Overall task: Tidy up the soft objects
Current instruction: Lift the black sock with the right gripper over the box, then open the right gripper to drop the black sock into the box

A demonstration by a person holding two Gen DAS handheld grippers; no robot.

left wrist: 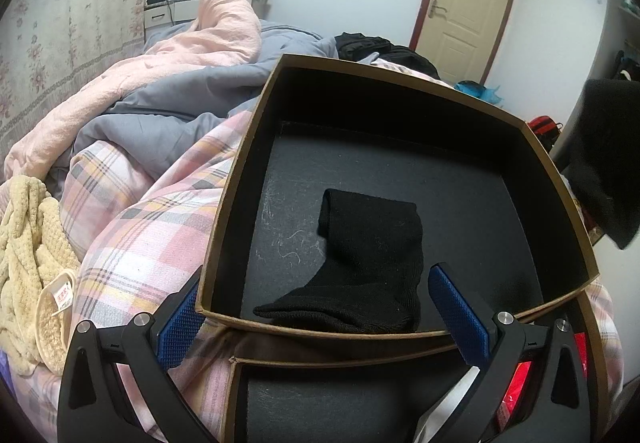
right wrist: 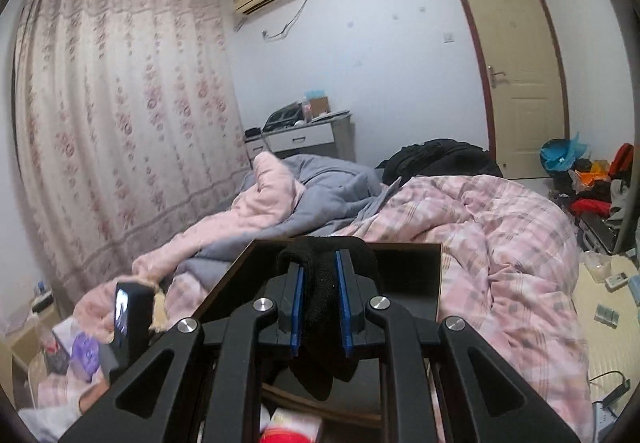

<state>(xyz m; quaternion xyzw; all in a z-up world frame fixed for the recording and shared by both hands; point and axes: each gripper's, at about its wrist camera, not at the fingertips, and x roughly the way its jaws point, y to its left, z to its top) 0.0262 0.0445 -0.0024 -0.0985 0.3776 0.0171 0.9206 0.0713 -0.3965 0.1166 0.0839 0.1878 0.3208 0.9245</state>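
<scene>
Between the right gripper's blue pads a black sock is pinched tight and hangs below them, carried over the open cardboard box, likely bound for it. One more black sock already lies on the box floor: two socks, one box. Left gripper is spread wide, straddling the near box wall, probably steadying it on the plaid quilt.

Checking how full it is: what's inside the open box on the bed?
One folded black sock lies on the box's dark floor, toward the near wall. The rest of the floor shows bare; the near-right corner is hidden behind a gripper finger.
</scene>
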